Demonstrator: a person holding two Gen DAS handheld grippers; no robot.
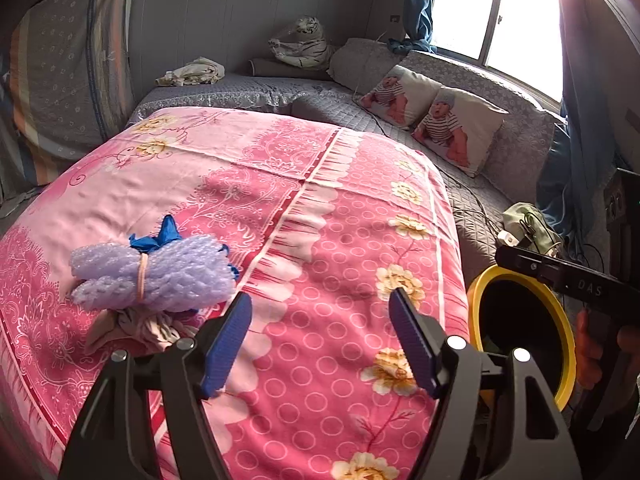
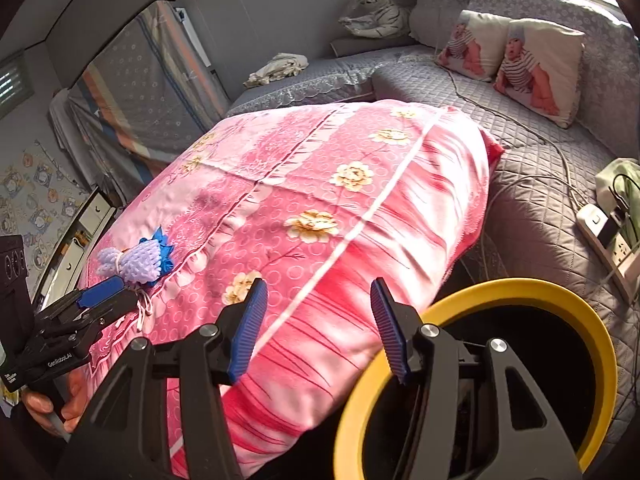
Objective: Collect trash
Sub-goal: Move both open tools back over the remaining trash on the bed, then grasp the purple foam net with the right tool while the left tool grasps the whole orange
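A bundle of lilac foam net (image 1: 152,274) tied with a rubber band, with blue scraps and a crumpled cloth under it, lies on the pink flowered quilt (image 1: 320,208) at the left. It also shows small in the right wrist view (image 2: 134,262). My left gripper (image 1: 320,336) is open and empty, just right of the bundle. My right gripper (image 2: 318,324) is open and empty, over the quilt's edge beside the yellow-rimmed bin (image 2: 480,300), which also shows in the left wrist view (image 1: 560,320).
A grey quilted sofa bed (image 2: 532,208) runs behind the quilt, with two baby-print pillows (image 2: 536,68), a plush tiger (image 2: 376,12) and a crumpled cloth (image 2: 278,68). A power strip (image 2: 604,236) with cables lies at the right.
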